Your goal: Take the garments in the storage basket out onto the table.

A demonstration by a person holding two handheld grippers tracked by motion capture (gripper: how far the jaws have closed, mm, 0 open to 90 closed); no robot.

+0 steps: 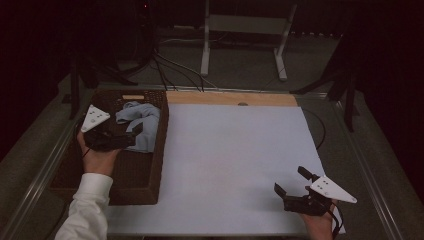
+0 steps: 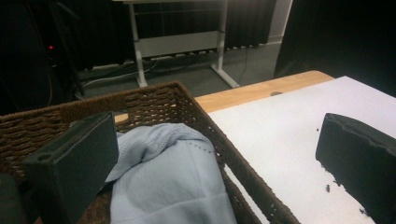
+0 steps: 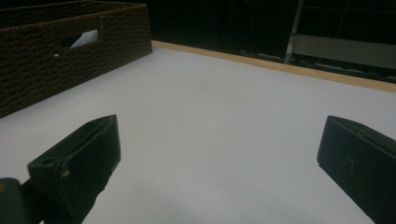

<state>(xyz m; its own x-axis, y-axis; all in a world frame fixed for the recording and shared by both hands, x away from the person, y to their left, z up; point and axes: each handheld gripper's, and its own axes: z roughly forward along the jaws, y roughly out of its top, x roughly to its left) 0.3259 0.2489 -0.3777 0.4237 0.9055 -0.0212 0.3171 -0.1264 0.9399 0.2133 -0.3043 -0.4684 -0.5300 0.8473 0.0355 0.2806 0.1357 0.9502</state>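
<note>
While the high view's left shows both grippers' fingers spread empty, the left gripper view shows stitching on the cloth (image 2: 173, 186) in the basket (image 2: 154, 100).

One wicker basket (image 1: 150, 165), one light-blue cloth (image 1: 142, 120), one white table mat (image 1: 235, 165), two handheld grippers: left (image 1: 134, 134), right (image 1: 290, 184)

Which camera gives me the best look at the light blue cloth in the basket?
The left gripper view: the light blue cloth lies close, folds plain, inside the wicker basket. The high view shows it small and dim; the right gripper view shows a pale patch through the basket's handle hole.
</note>
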